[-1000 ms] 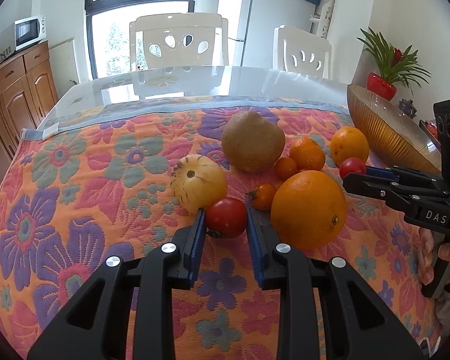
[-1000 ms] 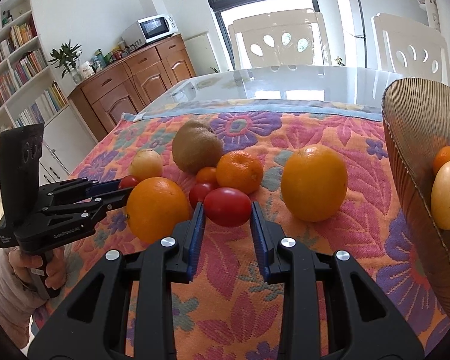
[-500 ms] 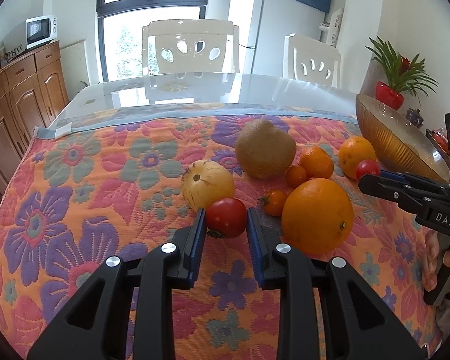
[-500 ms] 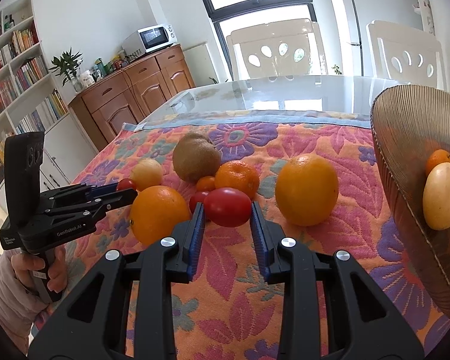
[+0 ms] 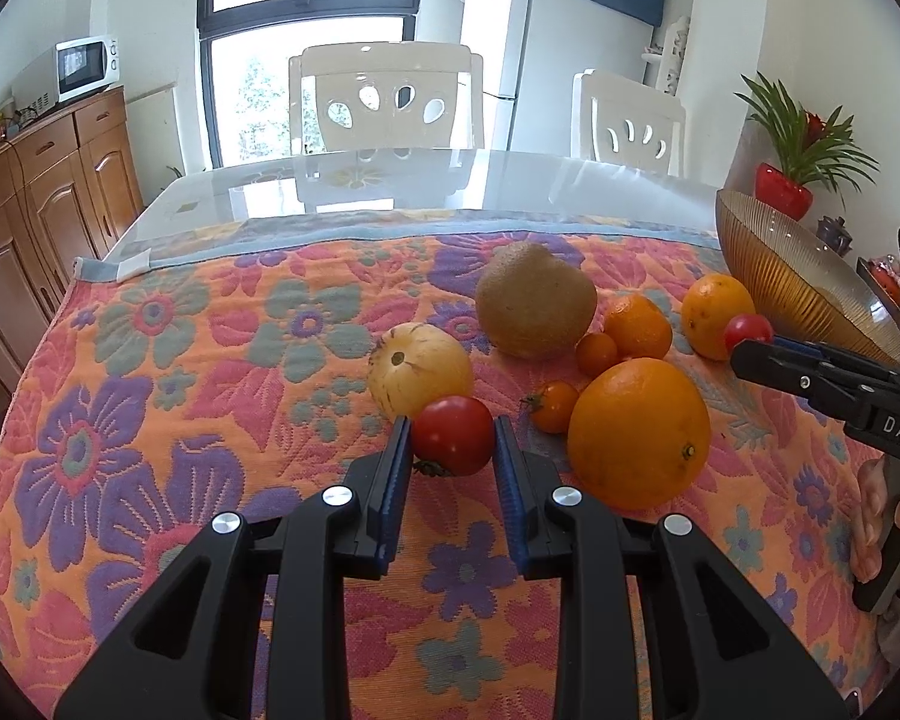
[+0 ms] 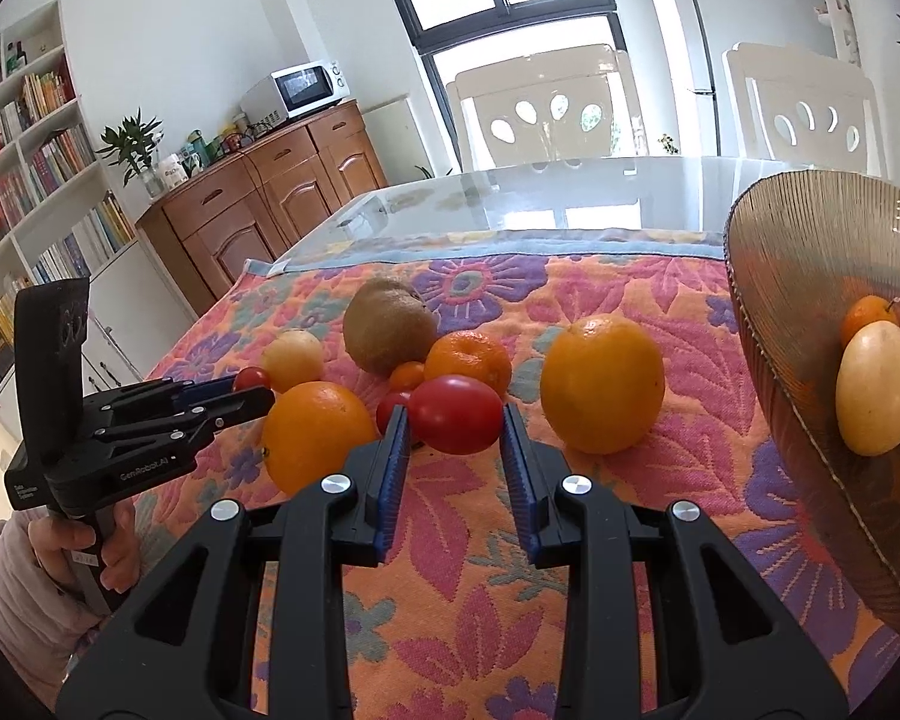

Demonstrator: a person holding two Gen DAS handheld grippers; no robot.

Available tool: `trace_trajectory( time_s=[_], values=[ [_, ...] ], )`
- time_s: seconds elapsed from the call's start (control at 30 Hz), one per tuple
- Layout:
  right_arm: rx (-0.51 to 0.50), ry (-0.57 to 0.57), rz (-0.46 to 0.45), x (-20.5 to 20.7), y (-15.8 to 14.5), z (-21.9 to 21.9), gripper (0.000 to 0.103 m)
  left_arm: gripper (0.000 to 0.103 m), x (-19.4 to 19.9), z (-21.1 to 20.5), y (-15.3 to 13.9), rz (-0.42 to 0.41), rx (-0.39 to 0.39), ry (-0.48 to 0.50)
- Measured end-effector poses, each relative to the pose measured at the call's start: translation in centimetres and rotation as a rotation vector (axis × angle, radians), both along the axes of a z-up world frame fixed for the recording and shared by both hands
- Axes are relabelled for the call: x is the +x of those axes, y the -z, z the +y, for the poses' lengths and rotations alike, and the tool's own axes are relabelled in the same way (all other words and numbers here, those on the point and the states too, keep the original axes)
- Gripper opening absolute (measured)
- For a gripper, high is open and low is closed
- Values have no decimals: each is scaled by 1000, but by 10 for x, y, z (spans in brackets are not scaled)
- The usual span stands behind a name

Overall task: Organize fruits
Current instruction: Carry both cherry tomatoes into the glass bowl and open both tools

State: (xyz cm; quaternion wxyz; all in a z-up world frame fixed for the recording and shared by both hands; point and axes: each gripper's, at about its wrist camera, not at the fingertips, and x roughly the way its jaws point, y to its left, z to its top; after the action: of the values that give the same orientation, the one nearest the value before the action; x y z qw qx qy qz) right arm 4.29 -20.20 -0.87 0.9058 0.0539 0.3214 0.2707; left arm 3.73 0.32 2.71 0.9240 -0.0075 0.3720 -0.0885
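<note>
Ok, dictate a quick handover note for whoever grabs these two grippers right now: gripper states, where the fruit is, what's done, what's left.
Left gripper: shut on a red tomato, just above the cloth.
Right gripper: shut on another red tomato, near the bowl.
In the bowl: a yellow fruit, a small orange one, something red.
On the floral cloth: two oranges, a mandarin, a brown kiwi-like fruit, a pale yellow fruit, small cherry tomatoes.
Left: probably bowl both tomatoes, then the rest.
</note>
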Motion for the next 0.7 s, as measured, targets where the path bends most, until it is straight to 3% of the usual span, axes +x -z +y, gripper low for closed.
trace_trajectory(
  time_s=[0.3,0.5,0.7],
  values=[
    [78,19,-18,-5,-13,-9,32,26,1,-2,-5,1,37,-37],
    [85,39,-7,-2,-37,-13,32,26,10,-8,-32,20,27,-71],
    [30,127,18,6,-80,-36,32,26,27,-50,-70,28,49,-31]
  ],
)
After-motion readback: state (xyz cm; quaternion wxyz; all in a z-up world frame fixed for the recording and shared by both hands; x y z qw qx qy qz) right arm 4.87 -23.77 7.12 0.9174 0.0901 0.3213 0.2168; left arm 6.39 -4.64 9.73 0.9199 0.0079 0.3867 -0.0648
